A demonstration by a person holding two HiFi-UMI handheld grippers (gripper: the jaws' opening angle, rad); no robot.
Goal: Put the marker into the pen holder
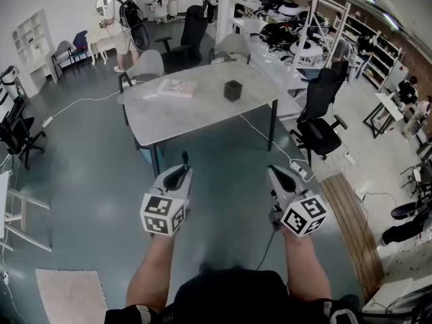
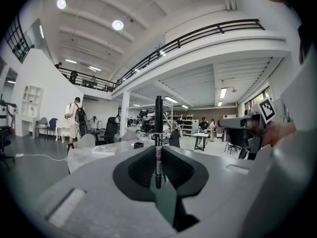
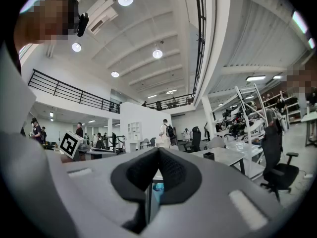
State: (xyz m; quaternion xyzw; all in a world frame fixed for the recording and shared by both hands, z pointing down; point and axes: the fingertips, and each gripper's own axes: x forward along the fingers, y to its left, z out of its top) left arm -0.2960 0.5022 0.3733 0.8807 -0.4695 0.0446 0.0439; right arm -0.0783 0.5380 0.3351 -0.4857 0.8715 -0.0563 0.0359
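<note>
Marker, black and upright, is pinched between the closed jaws of the left tool. Beside it, the right tool is closed on nothing. Farther ahead, the grey bench carries a black pen holder, with a book near it.

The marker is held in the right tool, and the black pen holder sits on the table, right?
Not quite. The marker is held in the left tool, not the right one; the left gripper view shows it standing between the jaws. The right tool is shut on nothing. The black pen holder does sit on the table.
</note>
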